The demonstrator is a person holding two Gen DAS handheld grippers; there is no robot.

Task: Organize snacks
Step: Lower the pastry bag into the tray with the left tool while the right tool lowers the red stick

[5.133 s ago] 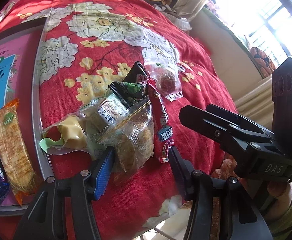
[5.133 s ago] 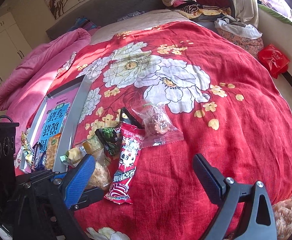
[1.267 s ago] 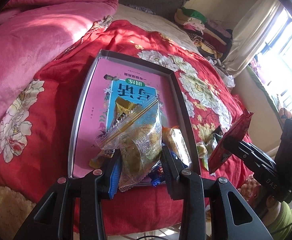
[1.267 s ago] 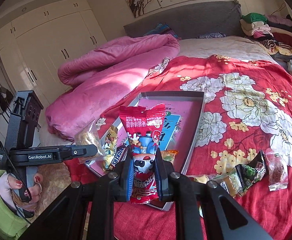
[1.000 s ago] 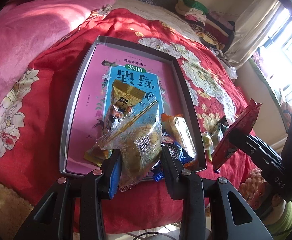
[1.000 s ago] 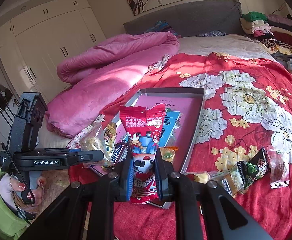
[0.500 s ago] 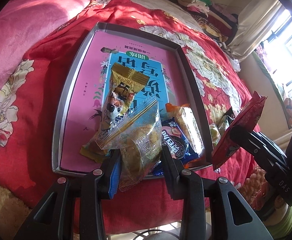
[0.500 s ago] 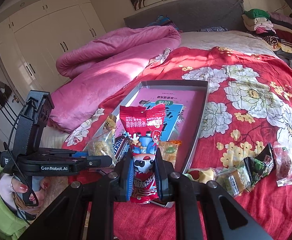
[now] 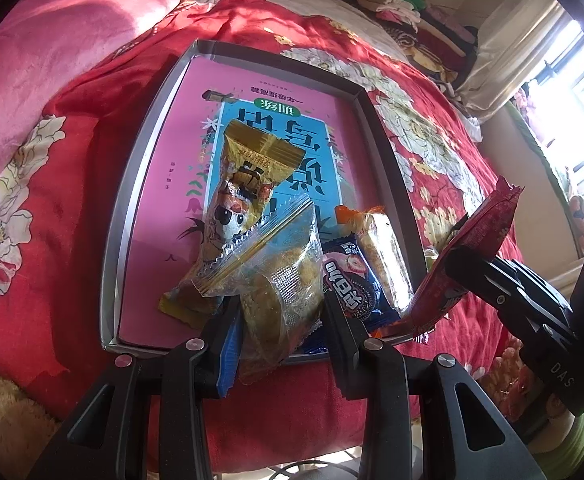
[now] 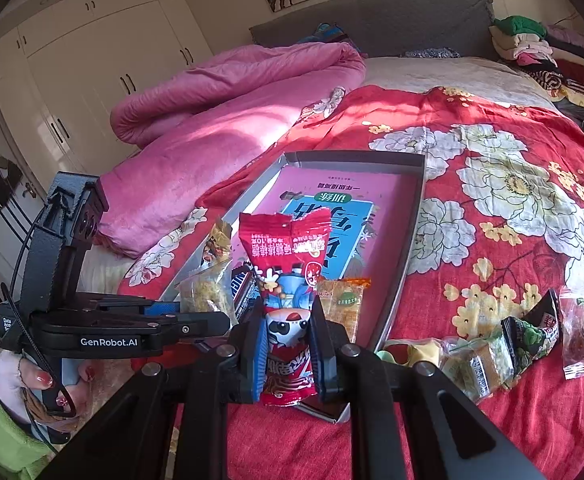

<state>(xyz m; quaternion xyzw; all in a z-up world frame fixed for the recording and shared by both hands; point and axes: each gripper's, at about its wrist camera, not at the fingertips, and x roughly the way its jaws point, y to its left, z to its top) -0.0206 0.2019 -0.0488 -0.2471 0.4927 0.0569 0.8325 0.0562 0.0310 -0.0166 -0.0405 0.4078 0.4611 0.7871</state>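
My left gripper (image 9: pixel 282 320) is shut on a clear bag of yellow pastry (image 9: pixel 280 280), held over the near end of the grey tray (image 9: pixel 132 208). A gold packet (image 9: pixel 248 184), a dark blue biscuit packet (image 9: pixel 351 284) and an orange cracker packet (image 9: pixel 383 248) lie in the tray. My right gripper (image 10: pixel 286 340) is shut on a red panda packet (image 10: pixel 288 264), upright above the tray's near right corner (image 10: pixel 411 240). That red packet (image 9: pixel 475 248) also shows in the left wrist view.
Loose snacks lie on the red floral bedspread to the right of the tray: a green-black packet (image 10: pixel 527 336), a clear packet with a brown sweet (image 10: pixel 579 340), a clear cake packet (image 10: pixel 475 364). A pink duvet (image 10: pixel 212 112) is bunched to the left. Folded clothes (image 10: pixel 531 40) are stacked at the back.
Five seconds ago both grippers stood open at the loose snack pile. Each has since shut on a packet and carried it to the tray. In the last second they have barely shifted.
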